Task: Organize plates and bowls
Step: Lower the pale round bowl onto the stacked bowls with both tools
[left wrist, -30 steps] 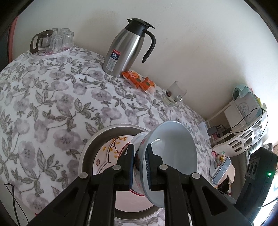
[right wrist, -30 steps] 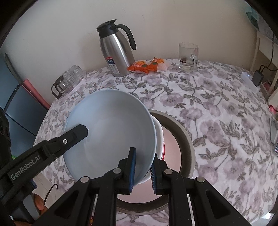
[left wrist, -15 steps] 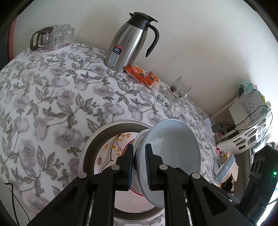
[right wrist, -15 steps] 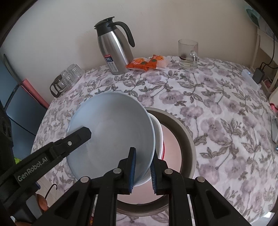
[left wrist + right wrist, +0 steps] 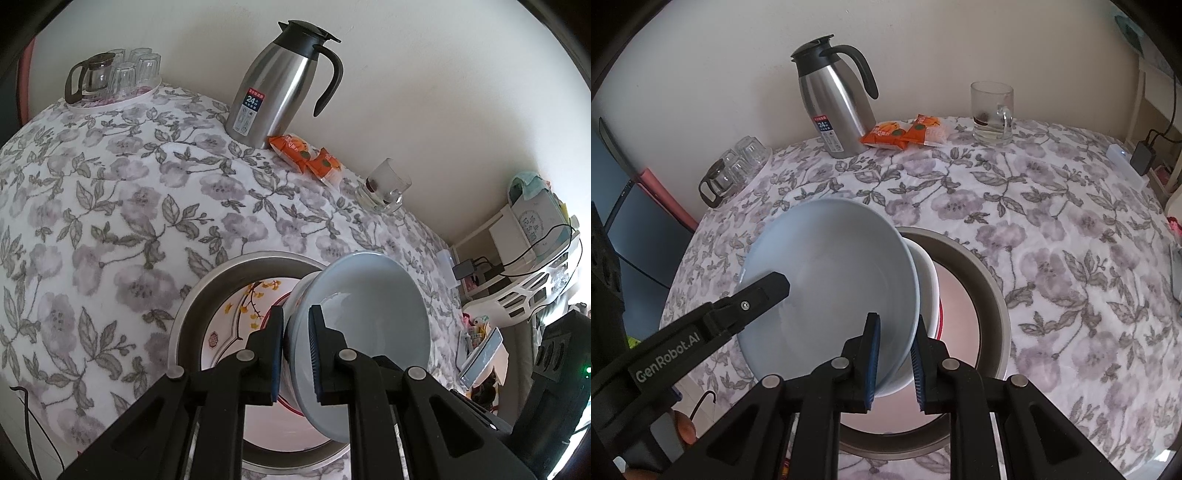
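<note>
A stack of bowls is held tilted above a round metal basin point(image 5: 192, 317) point(image 5: 991, 295): a pale blue bowl point(image 5: 369, 317) point(image 5: 834, 280) in front and a white bowl with a red rim point(image 5: 929, 280) behind it. My left gripper point(image 5: 295, 350) is shut on one side of the stack's rim. My right gripper point(image 5: 895, 363) is shut on the opposite side. A white plate with yellow flowers point(image 5: 236, 317) lies in the basin. The left gripper's finger point(image 5: 764, 291) shows in the right wrist view against the blue bowl.
The table has a floral cloth point(image 5: 110, 206). At the back stand a steel thermos jug point(image 5: 277, 81) point(image 5: 831, 96), orange snack packets point(image 5: 306, 157) point(image 5: 905, 131), a glass mug point(image 5: 384, 184) point(image 5: 991, 110) and a tray of glasses point(image 5: 110, 77) point(image 5: 733, 170). Shelves and cables point(image 5: 524, 258) stand at the right.
Both grippers have lifted the bowl stack a little higher above the basin and drawn it back from the jug. The grips have not changed.
</note>
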`<state>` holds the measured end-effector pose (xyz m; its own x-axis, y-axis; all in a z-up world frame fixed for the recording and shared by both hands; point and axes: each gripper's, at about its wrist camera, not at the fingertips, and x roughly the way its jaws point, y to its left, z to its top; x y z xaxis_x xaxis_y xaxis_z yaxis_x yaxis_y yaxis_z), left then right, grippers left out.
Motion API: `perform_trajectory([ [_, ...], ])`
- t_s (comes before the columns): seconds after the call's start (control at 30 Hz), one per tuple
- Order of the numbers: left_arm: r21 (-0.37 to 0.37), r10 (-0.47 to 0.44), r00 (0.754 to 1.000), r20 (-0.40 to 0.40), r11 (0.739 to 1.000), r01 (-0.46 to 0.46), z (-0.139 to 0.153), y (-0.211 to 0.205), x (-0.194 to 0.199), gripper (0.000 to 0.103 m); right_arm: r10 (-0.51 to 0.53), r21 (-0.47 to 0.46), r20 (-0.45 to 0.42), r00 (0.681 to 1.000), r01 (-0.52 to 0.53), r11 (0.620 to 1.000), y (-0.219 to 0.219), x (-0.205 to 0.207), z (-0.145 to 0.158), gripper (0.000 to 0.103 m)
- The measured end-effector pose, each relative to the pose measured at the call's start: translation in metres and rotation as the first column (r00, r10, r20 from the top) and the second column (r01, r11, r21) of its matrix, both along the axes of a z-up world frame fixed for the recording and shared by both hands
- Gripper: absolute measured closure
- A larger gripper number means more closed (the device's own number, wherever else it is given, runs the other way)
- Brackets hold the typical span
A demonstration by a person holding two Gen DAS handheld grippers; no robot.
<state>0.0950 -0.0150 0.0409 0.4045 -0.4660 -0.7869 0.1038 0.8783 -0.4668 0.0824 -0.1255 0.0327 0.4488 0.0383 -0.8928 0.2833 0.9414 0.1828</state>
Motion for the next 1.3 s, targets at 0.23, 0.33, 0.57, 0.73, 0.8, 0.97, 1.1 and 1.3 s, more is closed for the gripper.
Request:
perform_trajectory([
  [0.23, -0.002, 0.004, 1.0, 0.004, 1.0, -0.004, 0.001, 0.0, -0.001, 0.091, -0.007, 0.004, 0.001, 1.0, 0.007, 1.0, -0.002, 0.0, 0.001, 0.083],
  [0.33, -0.003, 0.006, 1.0, 0.007, 1.0, -0.006, 0.002, 0.001, -0.001, 0.091, -0.007, 0.002, -0.001, 1.0, 0.007, 1.0, -0.002, -0.001, 0.002, 0.083],
  [0.57, -0.014, 0.009, 1.0, 0.011, 1.0, -0.009, 0.005, 0.001, 0.0, 0.091, -0.017, -0.009, -0.001, 1.0, 0.017, 1.0, -0.004, -0.002, 0.005, 0.081],
  [0.73, -0.025, 0.004, 1.0, 0.031, 1.0, -0.003, 0.008, 0.001, -0.002, 0.091, -0.036, -0.022, 0.0, 0.999, 0.036, 0.999, -0.008, -0.003, 0.008, 0.075],
  [0.8, -0.023, -0.002, 0.999, 0.034, 1.0, 0.003, 0.009, 0.0, -0.002, 0.091, -0.03, -0.025, 0.001, 1.0, 0.03, 0.999, -0.008, -0.003, 0.01, 0.075],
  [0.97, -0.022, -0.002, 1.0, 0.026, 1.0, 0.003, 0.007, -0.001, -0.002, 0.091, -0.031, -0.021, -0.003, 1.0, 0.031, 0.999, -0.008, -0.003, 0.01, 0.075],
  [1.1, -0.025, 0.005, 1.0, 0.028, 1.0, -0.004, 0.008, 0.001, -0.002, 0.091, -0.032, -0.016, 0.0, 1.0, 0.032, 0.999, -0.008, -0.004, 0.012, 0.074],
  [1.3, -0.021, 0.005, 1.0, 0.025, 1.0, -0.004, 0.006, 0.002, -0.002, 0.091, -0.027, 0.007, 0.007, 1.0, 0.027, 1.0, -0.013, -0.007, 0.014, 0.074],
])
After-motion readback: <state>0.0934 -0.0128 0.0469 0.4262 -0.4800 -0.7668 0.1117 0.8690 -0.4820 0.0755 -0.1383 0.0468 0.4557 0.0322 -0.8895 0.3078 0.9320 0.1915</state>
